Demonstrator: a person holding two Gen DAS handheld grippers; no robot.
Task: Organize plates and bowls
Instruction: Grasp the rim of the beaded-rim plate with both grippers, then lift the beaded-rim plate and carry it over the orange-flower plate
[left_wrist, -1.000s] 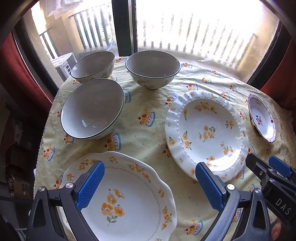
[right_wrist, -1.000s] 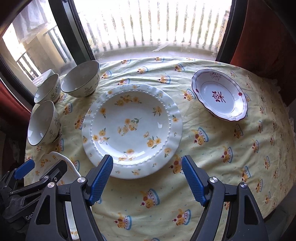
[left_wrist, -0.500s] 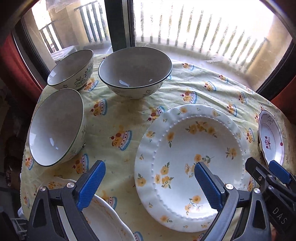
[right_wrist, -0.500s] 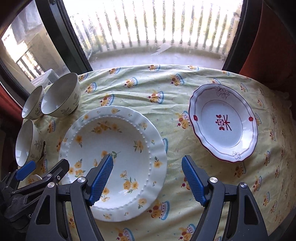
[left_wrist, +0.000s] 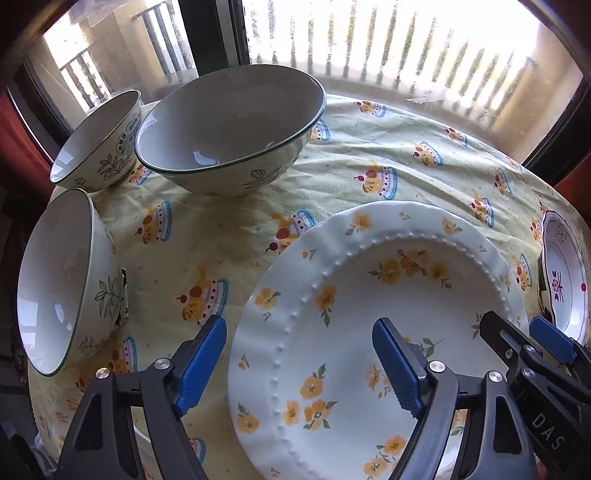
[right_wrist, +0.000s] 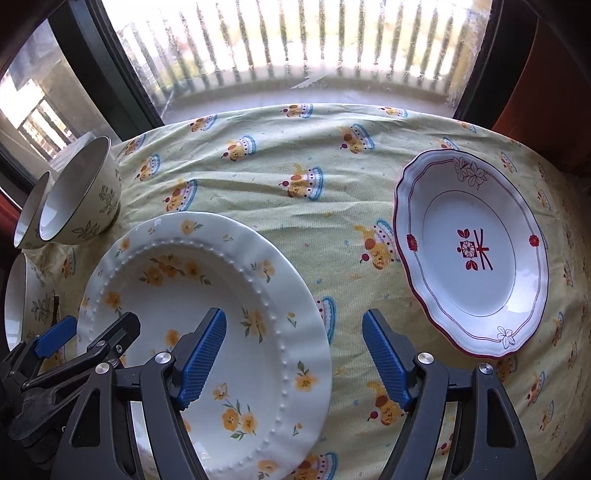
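White plate's (left_wrist: 369, 295) rim between both tongs

Glossy ceramic plate (left_wrist: 388, 332); creased cloth (left_wrist: 369, 147)

Yellow-flower plate (left_wrist: 369, 295) flat, centre; three bowls (left_wrist: 229, 129) upright, left; red-trimmed plate (right_wrist: 472, 254) right.

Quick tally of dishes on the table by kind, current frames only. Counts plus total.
Bowls: 3: large bowl, far bowl, near-left bowl
Plates: 2: yellow-flower plate, red-trim plate
Total: 5 dishes in view, all on the tablecloth.
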